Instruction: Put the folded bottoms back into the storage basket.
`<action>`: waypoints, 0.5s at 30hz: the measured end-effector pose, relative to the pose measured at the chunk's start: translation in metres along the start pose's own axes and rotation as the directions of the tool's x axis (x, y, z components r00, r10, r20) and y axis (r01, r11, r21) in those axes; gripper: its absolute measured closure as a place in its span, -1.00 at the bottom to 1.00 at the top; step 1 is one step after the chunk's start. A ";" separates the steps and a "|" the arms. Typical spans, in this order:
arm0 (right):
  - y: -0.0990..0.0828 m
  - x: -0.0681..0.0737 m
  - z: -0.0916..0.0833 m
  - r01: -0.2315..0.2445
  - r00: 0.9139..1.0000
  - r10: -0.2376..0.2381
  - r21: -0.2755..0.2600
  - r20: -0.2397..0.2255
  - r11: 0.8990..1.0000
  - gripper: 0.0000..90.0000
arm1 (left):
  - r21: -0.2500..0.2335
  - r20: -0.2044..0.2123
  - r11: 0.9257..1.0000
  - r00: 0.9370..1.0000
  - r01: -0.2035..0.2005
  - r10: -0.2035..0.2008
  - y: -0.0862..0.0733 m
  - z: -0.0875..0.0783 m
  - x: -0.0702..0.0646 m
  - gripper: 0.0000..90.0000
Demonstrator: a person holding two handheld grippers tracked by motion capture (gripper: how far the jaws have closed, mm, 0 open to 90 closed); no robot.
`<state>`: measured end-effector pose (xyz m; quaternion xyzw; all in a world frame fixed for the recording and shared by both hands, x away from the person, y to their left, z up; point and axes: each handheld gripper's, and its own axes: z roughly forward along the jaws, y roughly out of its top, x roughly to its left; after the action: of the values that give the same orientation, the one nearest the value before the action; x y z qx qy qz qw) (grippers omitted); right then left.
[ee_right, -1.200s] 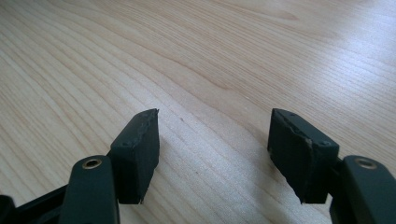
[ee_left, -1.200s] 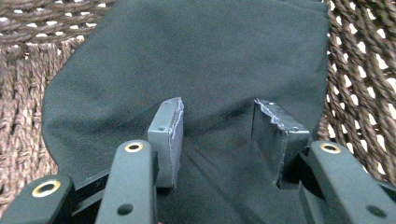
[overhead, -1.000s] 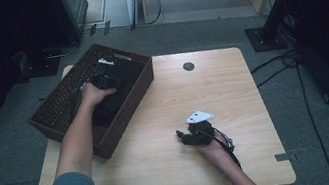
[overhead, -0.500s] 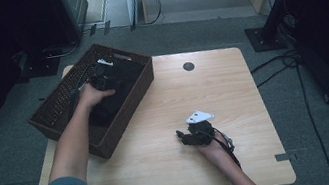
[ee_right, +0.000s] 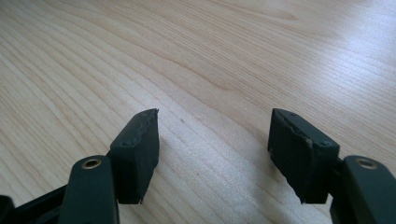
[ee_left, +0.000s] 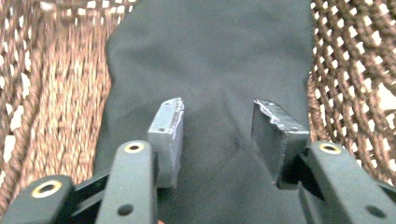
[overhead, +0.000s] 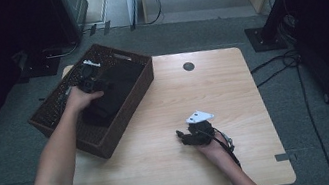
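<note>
Your left tongs (overhead: 86, 85) shift toward the basket's (overhead: 123, 130) far left corner, over the black cloth (ee_left: 210, 70); their jaws have just been closing, cloth between them.

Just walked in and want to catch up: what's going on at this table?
A person works with a gripper in each hand. The left gripper is down in the brown woven wicker basket, its jaws apart over the black folded cloth lying inside; they have just been closing, gripping nothing. The right gripper rests open and empty on the light wooden table.
</note>
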<state>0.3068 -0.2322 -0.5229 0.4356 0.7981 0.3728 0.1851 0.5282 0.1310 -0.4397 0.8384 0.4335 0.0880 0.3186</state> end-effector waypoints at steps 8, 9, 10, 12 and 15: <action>0.000 0.000 0.000 0.000 1.000 0.000 0.000 0.000 1.000 -0.24 | 0.056 -0.033 0.998 0.999 -0.023 0.025 -0.007 0.014 -0.002 0.18; 0.000 0.000 0.000 0.000 1.000 0.000 0.000 0.000 1.000 -0.24 | 0.052 -0.027 0.999 1.000 -0.012 0.013 -0.008 0.014 0.000 0.18; 0.000 0.000 0.000 0.000 1.000 0.000 0.000 0.000 1.000 -0.24 | 0.048 -0.022 0.999 1.000 -0.002 0.003 -0.008 0.014 0.001 0.19; 0.000 0.000 0.000 0.000 1.000 0.000 0.000 0.000 1.000 -0.24 | 0.044 -0.018 0.999 1.000 0.010 -0.009 -0.006 0.012 0.001 0.20; 0.000 0.000 0.000 0.000 1.000 0.000 0.000 0.000 1.000 -0.24 | 0.035 -0.017 0.999 1.000 0.013 -0.013 -0.003 0.006 -0.001 0.18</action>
<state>0.3068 -0.2322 -0.5229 0.4357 0.7981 0.3728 0.1850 0.5278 0.1287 -0.4459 0.8402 0.4430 0.0853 0.3009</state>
